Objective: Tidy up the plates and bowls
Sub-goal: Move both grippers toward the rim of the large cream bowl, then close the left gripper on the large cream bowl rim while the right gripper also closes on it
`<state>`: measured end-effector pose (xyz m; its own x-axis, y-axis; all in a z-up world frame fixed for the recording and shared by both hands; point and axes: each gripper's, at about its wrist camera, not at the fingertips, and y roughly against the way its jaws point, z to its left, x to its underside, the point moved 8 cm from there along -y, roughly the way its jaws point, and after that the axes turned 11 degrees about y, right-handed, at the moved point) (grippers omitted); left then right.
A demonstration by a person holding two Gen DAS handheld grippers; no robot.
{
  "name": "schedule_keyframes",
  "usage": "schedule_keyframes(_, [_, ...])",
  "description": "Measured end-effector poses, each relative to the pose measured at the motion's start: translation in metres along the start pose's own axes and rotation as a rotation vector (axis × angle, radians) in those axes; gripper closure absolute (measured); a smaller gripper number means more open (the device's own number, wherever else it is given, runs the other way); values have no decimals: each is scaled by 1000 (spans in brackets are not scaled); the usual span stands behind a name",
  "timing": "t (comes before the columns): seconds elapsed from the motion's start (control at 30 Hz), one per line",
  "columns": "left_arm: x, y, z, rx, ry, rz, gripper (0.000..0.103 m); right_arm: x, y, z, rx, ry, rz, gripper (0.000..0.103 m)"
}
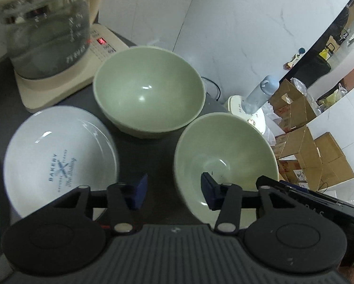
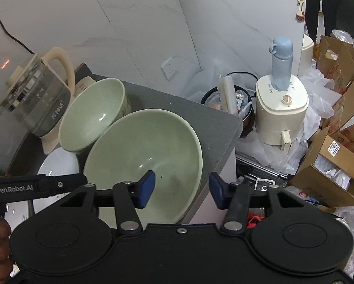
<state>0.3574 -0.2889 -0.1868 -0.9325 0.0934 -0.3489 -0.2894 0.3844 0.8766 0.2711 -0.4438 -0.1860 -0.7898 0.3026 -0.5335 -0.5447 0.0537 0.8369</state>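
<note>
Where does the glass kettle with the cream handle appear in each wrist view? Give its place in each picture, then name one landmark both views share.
Left wrist view: the glass kettle fills the top left corner, on its cream base.
Right wrist view: the kettle sits at the left edge, mid-height, behind the bowls.
Shared landmark: the far green bowl, right beside the kettle in both.

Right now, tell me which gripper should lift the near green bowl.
Right, probably. The right gripper is open with the near bowl's rim between its fingers. The left gripper is also open, but only its right finger is over that rim; its gap lies over bare counter.
</note>
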Motion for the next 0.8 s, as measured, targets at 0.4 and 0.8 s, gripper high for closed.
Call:
schedule_keyframes(0.4, [0,-46,-2,-35,54,96,91,9,-27,-13,-20,-79,58,90])
schedule_keyframes(0.8, [4,-6,-9,-34,153,-8,97,-3,0,-11,-87,2,25,90])
